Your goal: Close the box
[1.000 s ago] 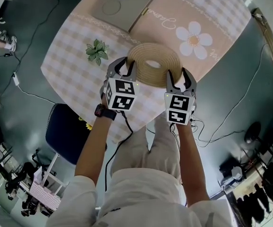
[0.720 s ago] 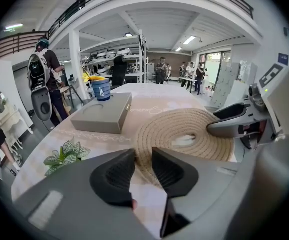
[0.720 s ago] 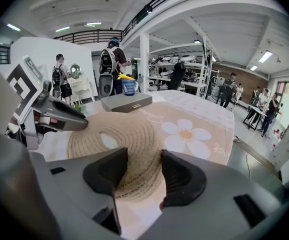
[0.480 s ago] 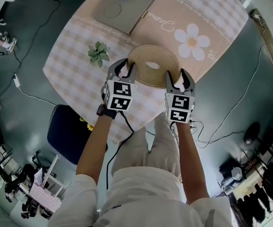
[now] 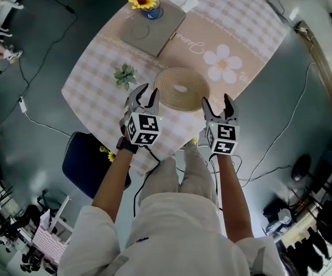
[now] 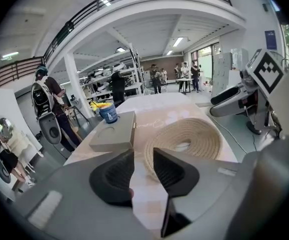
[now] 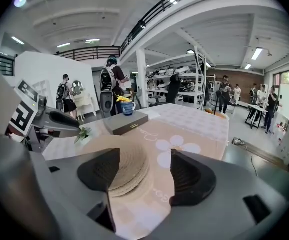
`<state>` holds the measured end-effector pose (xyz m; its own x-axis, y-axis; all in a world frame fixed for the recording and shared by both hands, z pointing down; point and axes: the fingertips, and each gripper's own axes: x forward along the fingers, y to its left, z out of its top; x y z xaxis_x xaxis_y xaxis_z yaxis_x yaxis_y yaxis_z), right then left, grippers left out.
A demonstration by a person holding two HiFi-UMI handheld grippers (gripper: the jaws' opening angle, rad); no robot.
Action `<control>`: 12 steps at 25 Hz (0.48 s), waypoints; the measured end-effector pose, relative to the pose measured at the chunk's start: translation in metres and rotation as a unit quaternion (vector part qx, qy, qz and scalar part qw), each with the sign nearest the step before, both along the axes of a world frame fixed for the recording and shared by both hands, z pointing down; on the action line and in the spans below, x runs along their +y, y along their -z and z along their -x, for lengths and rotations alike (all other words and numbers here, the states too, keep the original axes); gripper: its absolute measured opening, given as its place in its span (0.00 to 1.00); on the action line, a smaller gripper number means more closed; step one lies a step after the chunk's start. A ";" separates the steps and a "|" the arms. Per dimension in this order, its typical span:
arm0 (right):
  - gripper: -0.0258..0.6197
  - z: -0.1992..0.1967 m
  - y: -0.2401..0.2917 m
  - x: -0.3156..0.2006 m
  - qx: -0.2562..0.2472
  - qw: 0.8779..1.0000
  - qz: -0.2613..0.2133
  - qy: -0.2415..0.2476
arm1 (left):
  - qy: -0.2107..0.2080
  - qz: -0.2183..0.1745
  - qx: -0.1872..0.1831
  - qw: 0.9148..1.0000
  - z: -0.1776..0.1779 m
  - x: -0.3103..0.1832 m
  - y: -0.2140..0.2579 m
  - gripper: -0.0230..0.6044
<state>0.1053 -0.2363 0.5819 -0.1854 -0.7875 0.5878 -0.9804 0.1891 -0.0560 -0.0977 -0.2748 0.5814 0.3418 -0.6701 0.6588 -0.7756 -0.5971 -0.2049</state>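
Two grippers: the left gripper [image 6: 143, 155] and the right gripper [image 7: 145, 156] hover above the near edge of the table [image 5: 95, 80], clear of everything on it.
Box: the grey box [image 5: 151, 27] lies flat by the table's far edge, with a blue cup [image 5: 150, 8] standing on its far corner.
Progress: the box looks already shut, its top flat and flush, so the closing seems done. Nothing left to do shows.
Left fingers [image 6: 112, 176]: a narrow gap that has just been opening, with nothing between them.
Right fingers [image 7: 192, 176]: spread wide, just been opening, holding nothing. The woven mat [image 5: 181, 88] lies beyond them, mid-table.

White tee [image 5: 172, 229], blk watch [image 5: 124, 145], grey b/w-marked left gripper [image 5: 146, 91], right gripper [image 5: 217, 100]
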 end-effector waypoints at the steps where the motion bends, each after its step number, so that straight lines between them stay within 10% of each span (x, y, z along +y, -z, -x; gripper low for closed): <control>1: 0.54 0.002 0.006 0.003 -0.001 1.000 0.001 0.004 | -0.001 -0.004 0.006 1.000 0.000 0.003 0.009 0.23; 12: 0.47 0.022 0.073 0.021 0.001 0.998 -0.020 0.051 | 0.021 -0.038 0.087 0.995 0.005 0.035 0.085 0.22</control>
